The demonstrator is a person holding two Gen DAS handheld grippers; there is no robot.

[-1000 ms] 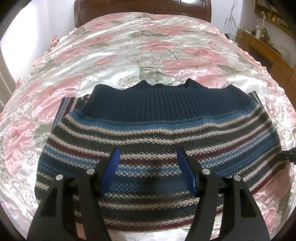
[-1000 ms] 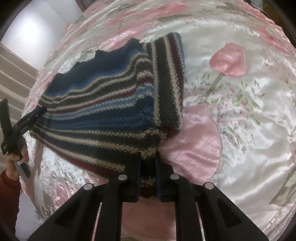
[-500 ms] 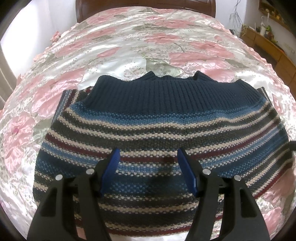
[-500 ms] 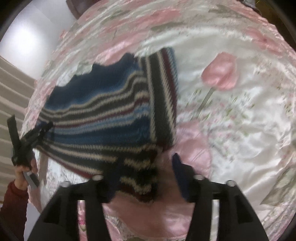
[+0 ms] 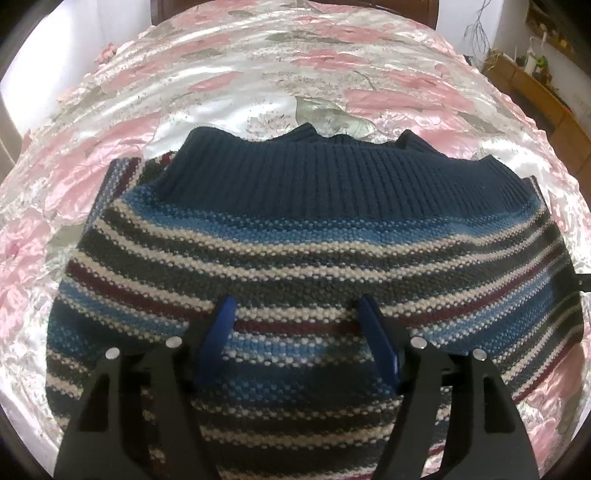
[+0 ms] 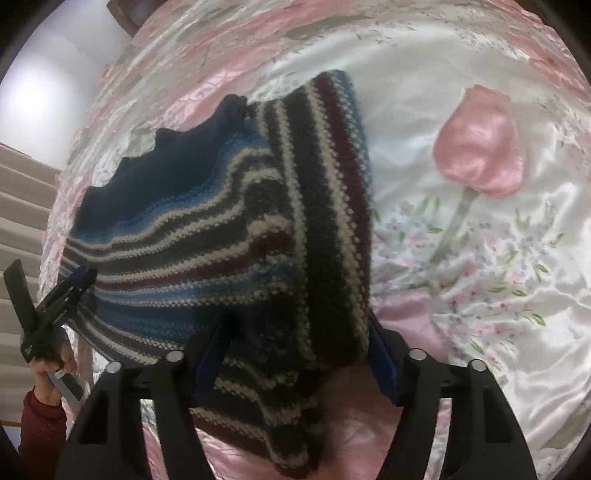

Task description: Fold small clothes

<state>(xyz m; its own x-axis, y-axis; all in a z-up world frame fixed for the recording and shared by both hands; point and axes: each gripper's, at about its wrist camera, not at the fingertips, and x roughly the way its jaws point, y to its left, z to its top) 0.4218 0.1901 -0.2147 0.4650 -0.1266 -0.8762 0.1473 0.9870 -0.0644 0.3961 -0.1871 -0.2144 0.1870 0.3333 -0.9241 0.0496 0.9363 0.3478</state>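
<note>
The striped sweater lies folded on the bedspread, navy hem toward 12 o'clock. The left gripper and right gripper both gape, holding nothing. Probably 1 fold remains.

A home bedroom: a bed under a floral satin bedspread, wooden headboard, cluttered wooden shelf alongside.

Both views are bright with soft daylight, and the satin bedspread throws white glare, strongest at upper centre. A blown-out pale patch sits at the upper left of the right wrist view. Fisheye bending curves the edges into dark corners. The striped sweater blurs at lower centre there.
</note>
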